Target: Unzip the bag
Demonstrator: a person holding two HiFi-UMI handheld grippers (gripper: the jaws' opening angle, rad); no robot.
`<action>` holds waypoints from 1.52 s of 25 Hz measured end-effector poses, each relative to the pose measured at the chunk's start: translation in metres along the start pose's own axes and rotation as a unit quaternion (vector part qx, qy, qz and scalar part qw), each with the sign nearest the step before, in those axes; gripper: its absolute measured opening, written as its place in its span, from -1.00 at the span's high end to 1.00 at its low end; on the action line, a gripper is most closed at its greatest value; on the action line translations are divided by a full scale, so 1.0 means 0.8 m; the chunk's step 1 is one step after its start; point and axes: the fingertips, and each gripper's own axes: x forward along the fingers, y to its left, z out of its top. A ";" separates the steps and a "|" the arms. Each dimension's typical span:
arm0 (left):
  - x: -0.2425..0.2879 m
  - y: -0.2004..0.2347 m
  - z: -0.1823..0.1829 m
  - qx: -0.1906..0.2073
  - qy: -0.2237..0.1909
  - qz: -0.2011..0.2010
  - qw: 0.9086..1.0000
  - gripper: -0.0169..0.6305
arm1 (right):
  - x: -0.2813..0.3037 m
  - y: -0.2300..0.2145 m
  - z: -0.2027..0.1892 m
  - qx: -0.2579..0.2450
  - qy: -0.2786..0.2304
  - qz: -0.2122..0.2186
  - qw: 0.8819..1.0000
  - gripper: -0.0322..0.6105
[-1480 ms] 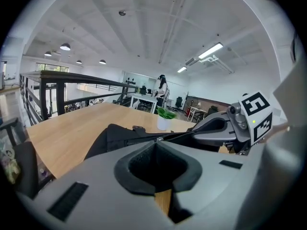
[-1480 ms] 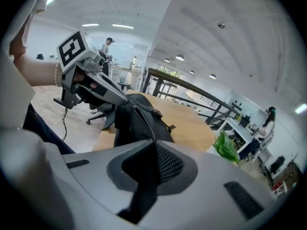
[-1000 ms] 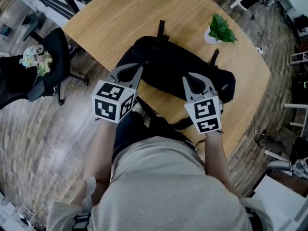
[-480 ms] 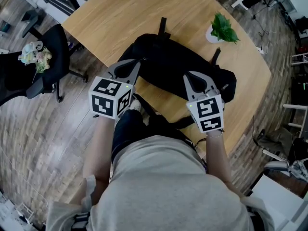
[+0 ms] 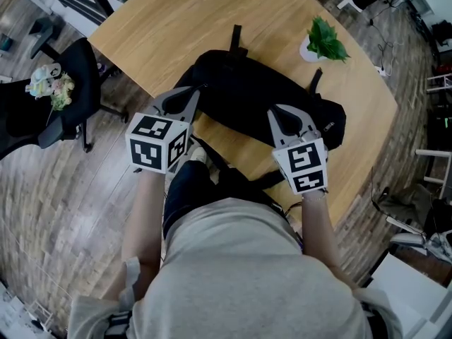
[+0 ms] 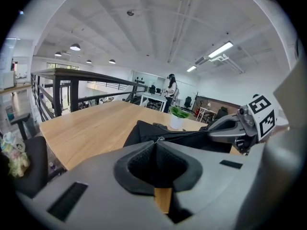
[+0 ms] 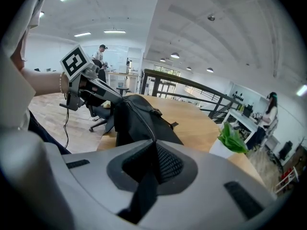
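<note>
Currently, black fabric bag (image 5: 261,97) lies lengthwise left-right: left hand-held gripper (image 6: 157,143) pinches its silver zip pull (image 6: 159,139), right hand-held gripper (image 7: 154,145) clamps its fabric.

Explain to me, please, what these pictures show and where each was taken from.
There is no robot: a person holds a two-jaw gripper in each hand; the marker cubes are part of them. The head view looks down from the person's head on the left gripper and right gripper. The other two views come from cameras riding on each gripper, looking along its jaws. On the wooden table are a black bag and a small potted plant. The left gripper's jaws are shut on what looks like the metal zipper pull; the right gripper's are shut on the bag's black fabric at the zipper line.
</note>
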 end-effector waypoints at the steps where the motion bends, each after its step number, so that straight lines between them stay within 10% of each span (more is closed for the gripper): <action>1: 0.000 -0.001 -0.001 -0.001 0.000 -0.002 1.000 0.88 | 0.000 0.000 0.000 0.002 -0.001 -0.001 1.000 0.81; 15: -0.009 0.005 0.005 0.009 -0.004 0.035 0.999 0.88 | -0.009 0.002 0.009 0.029 -0.019 0.004 0.999 0.70; 38: 0.015 -0.160 0.031 0.017 -0.018 -0.163 0.986 0.88 | -0.067 0.002 0.028 0.160 -0.121 0.010 0.980 0.64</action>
